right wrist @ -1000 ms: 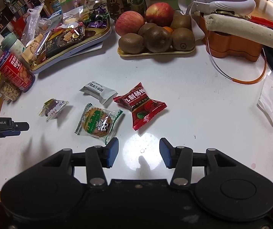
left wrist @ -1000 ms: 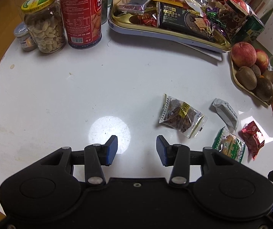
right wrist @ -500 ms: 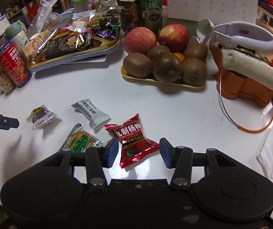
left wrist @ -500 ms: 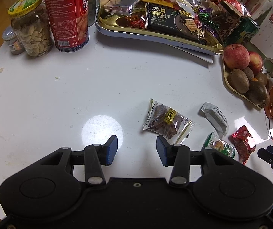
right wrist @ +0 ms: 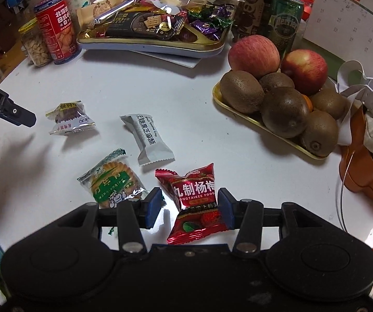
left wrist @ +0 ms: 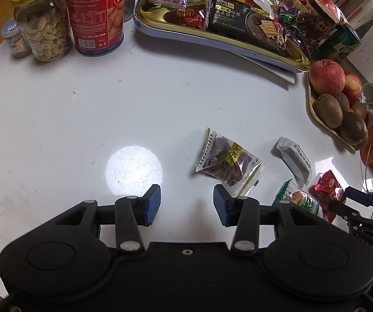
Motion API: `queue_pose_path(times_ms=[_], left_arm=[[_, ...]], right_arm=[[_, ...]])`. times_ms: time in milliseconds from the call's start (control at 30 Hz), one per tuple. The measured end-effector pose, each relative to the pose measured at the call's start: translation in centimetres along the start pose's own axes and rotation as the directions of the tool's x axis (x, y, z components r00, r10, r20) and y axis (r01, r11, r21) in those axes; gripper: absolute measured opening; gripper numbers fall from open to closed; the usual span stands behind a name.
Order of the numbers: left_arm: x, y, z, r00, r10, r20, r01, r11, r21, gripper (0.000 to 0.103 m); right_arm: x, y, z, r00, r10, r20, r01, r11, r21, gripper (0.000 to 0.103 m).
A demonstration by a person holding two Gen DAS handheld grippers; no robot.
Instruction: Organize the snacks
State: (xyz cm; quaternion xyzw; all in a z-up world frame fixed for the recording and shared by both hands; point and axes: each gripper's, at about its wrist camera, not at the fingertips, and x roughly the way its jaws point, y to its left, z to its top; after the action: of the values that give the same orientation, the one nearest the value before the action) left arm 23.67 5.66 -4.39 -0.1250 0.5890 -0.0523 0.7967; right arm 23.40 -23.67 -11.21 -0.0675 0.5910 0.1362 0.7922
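Observation:
Four loose snack packets lie on the white table [left wrist: 82,109]. My right gripper [right wrist: 189,208] points down and is open, and the red plum packet [right wrist: 195,197] lies between its fingers. Its left pad stands clear of the wrapper. Beside it are a green biscuit packet [right wrist: 111,182], a white sesame packet [right wrist: 147,137] and a clear packet of brown pieces [right wrist: 69,119]. My left gripper [left wrist: 187,204] hangs open over bare table, with the clear packet [left wrist: 229,161] just beyond its right finger. The gold snack tray [left wrist: 225,43] stands full at the back.
A nut jar [left wrist: 43,26] and a red biscuit can [left wrist: 95,13] stand at the back left. A fruit tray [right wrist: 217,96] with apples and kiwis sits to the right, beside a green can [right wrist: 285,23] and an orange holder [right wrist: 368,176].
My right gripper has rolled and come down and left, from beside the red packet to over it, so the packet now lies between its fingers. The left gripper has barely moved.

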Motion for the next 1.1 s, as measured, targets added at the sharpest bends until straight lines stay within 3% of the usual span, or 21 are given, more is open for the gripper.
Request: queue_pose_path(times_ms=[233, 500, 667, 900, 1100], left_arm=[[0.2, 0.1, 0.0, 1.0, -0.025, -0.016, 0.024, 1.0, -0.013, 0.052], [0.3, -0.1, 0.1, 0.999, -0.032, -0.019, 0.032, 0.999, -0.01, 0.052], [0.1, -0.5, 0.0, 1.0, -0.007, 0.0, 0.007, 1.0, 0.021, 0.052], [-0.6, -2.5, -0.5, 0.989, 0.102, 0.105, -0.118, 0.98, 0.162, 0.052], [-0.4, -2.7, -0.6, 0.99, 0.102, 0.101, -0.119, 0.977, 0.177, 0.052]], right_arm=[[1.1, 0.1, 0.5, 0.999, 0.021, -0.043, -0.026, 0.994, -0.104, 0.05], [2.6, -0.1, 0.4, 0.997, 0.008, -0.077, -0.016, 0.995, -0.103, 0.051], [3.3, 0.0, 0.1, 0.997, 0.006, -0.08, -0.014, 0.995, -0.096, 0.051], [3.6, -0.1, 0.3, 0.997, 0.006, -0.081, -0.013, 0.997, -0.08, 0.051], [3.6, -0.2, 0.3, 0.997, 0.012, -0.08, -0.018, 0.997, -0.069, 0.05]])
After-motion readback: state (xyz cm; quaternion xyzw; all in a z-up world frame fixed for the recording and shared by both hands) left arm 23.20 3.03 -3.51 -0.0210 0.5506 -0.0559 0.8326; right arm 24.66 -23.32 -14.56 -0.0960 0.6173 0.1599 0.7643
